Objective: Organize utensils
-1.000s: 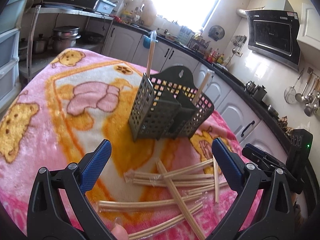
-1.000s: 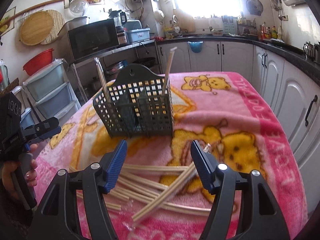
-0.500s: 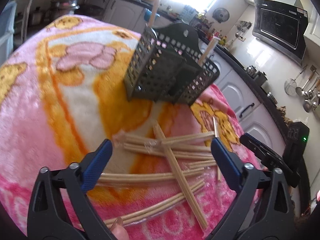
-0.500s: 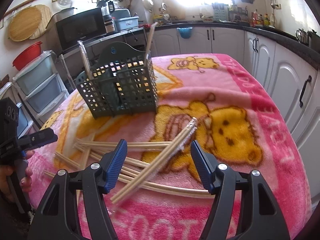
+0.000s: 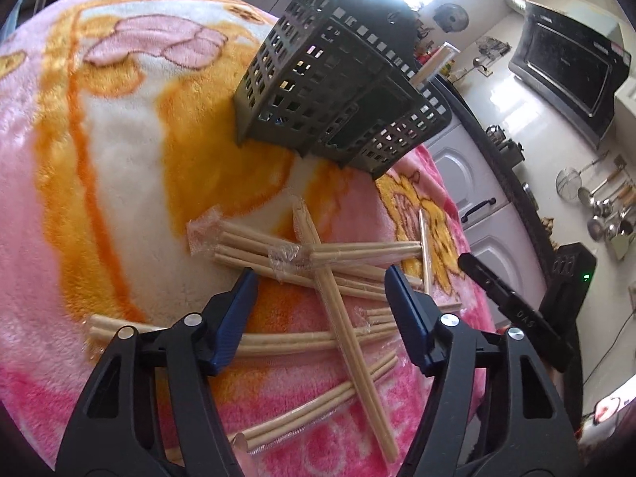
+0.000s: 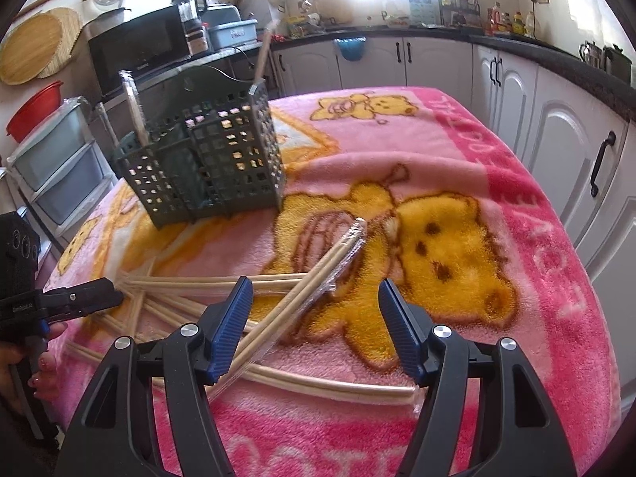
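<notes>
Both the left gripper (image 5: 320, 310) and right gripper (image 6: 314, 314) stood wide open, empty, straddling wrapped chopsticks (image 6: 302, 298) for pickup into the basket (image 6: 206, 163).

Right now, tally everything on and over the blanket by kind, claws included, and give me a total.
Caddy: 1
Standing chopstick packs in the caddy: 2
Loose chopstick packs on the blanket: about 7; they overlap, so the count is not exact
Claws: 2, left claw and right claw, both open
Total: about 12
</notes>
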`<action>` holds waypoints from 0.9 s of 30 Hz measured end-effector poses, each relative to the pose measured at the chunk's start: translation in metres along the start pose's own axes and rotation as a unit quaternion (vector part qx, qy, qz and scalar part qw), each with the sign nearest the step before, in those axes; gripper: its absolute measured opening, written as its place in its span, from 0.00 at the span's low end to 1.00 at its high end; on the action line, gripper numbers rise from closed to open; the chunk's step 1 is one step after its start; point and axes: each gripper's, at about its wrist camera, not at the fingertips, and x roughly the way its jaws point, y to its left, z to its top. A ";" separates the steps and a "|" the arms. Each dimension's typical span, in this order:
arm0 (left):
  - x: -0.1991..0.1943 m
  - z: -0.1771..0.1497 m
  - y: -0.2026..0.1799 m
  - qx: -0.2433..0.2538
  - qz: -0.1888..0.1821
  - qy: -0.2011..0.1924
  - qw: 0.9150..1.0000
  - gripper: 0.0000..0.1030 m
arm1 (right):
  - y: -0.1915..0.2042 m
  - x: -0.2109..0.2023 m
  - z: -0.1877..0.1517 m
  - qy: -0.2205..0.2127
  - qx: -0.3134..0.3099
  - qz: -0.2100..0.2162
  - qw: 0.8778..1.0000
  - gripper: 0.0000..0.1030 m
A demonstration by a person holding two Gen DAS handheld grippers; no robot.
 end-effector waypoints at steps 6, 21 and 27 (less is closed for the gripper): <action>0.003 0.008 0.003 -0.017 -0.008 -0.005 1.000 0.41 | -0.014 0.022 0.013 0.032 0.035 0.009 0.999 0.60; 0.004 0.015 0.007 -0.028 -0.014 -0.005 0.999 0.18 | -0.040 0.077 0.043 0.094 0.106 0.006 0.990 0.38; 0.004 0.017 0.007 -0.024 -0.016 -0.009 1.000 0.10 | -0.046 0.081 0.046 0.095 0.108 -0.011 0.990 0.18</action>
